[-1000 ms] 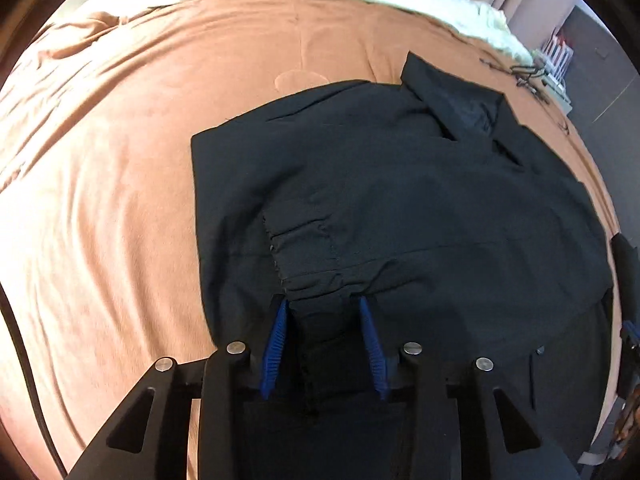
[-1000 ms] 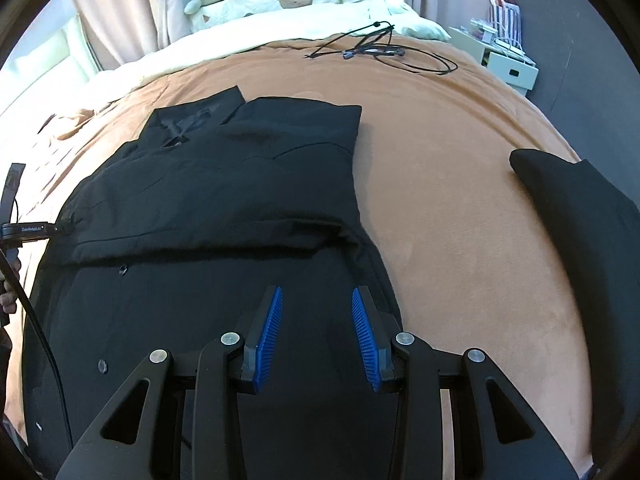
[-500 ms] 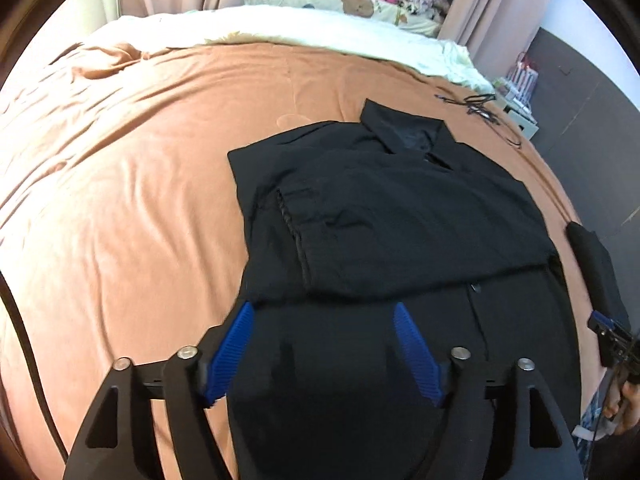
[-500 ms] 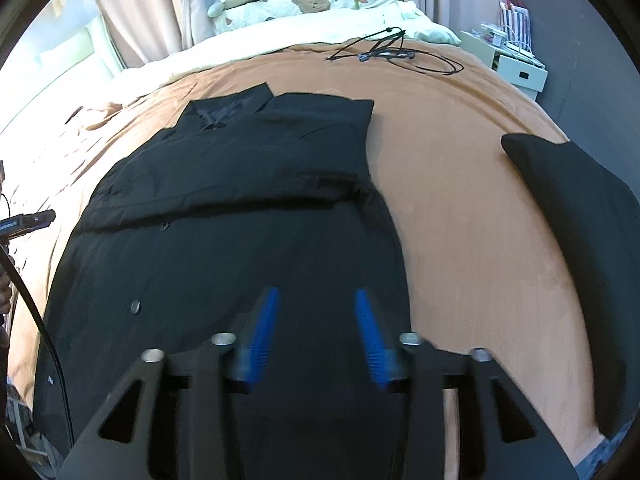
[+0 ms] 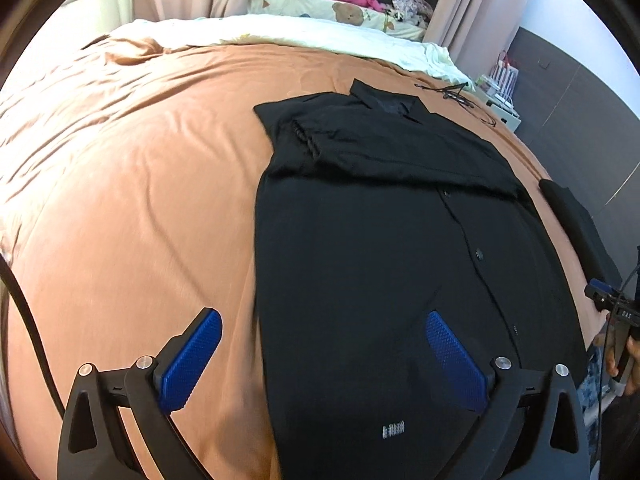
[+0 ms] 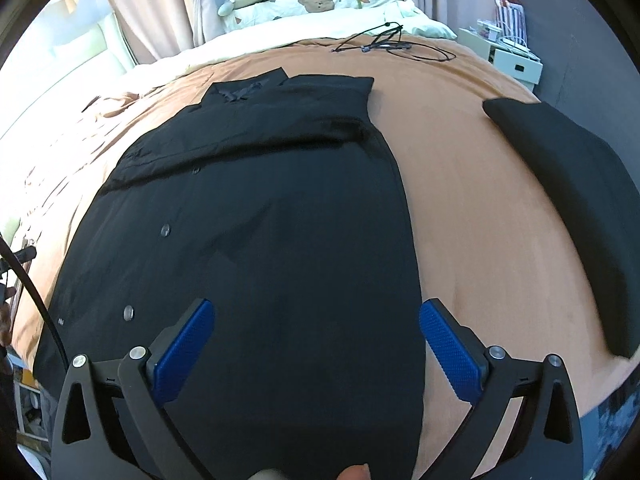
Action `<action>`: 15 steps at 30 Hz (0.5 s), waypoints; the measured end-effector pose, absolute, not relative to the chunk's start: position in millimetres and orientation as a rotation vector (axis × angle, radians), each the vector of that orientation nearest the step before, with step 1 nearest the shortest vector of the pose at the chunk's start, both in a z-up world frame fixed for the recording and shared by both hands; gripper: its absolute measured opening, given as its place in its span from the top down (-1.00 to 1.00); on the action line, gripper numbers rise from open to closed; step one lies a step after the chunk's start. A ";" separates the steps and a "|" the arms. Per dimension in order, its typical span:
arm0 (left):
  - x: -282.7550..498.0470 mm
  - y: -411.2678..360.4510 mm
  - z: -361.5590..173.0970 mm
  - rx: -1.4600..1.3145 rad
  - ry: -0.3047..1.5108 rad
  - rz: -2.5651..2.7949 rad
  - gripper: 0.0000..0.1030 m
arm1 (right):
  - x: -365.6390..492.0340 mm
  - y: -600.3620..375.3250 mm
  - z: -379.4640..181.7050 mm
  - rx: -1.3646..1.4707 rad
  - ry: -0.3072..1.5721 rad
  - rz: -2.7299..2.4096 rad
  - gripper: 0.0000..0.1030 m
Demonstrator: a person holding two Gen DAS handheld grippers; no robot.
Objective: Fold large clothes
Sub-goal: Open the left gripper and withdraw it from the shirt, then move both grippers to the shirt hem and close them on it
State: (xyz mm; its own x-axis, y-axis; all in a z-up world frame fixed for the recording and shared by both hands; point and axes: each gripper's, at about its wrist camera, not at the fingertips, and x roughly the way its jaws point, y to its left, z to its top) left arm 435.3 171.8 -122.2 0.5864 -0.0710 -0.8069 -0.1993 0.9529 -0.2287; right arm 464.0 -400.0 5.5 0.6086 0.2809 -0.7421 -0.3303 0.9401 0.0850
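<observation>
Shirt (image 5: 360, 248); two grippers, jaws wide apart

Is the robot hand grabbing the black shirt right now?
No, the right gripper has its blue fingers spread wide above the black shirt, pinching nothing.

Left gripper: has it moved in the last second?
Yes. The left gripper has pulled back from the long black button-front garment's folded sleeves toward its hem and opened.

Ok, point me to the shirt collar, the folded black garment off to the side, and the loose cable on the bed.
shirt collar (image 6: 244, 88), right wrist view, on its centre.
folded black garment (image 6: 568, 184), right wrist view, on its top face.
black cable (image 6: 384, 42), right wrist view, on the tangled middle.
</observation>
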 end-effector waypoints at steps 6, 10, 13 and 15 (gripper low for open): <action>386.3 166.9 -129.7 -0.344 0.942 0.072 -0.99 | 430.7 -424.4 0.7 -0.057 0.807 0.357 -0.99; 362.3 163.1 -139.0 -0.366 0.955 0.057 -0.99 | 412.0 -451.2 -10.9 0.037 0.800 0.382 -0.99; 344.5 156.6 -146.3 -0.366 0.963 0.045 -0.89 | 400.3 -468.2 -24.2 0.074 0.810 0.368 -0.94; 333.1 152.7 -153.8 -0.377 0.982 0.041 -0.78 | 392.3 -478.2 -32.2 0.105 0.816 0.378 -0.83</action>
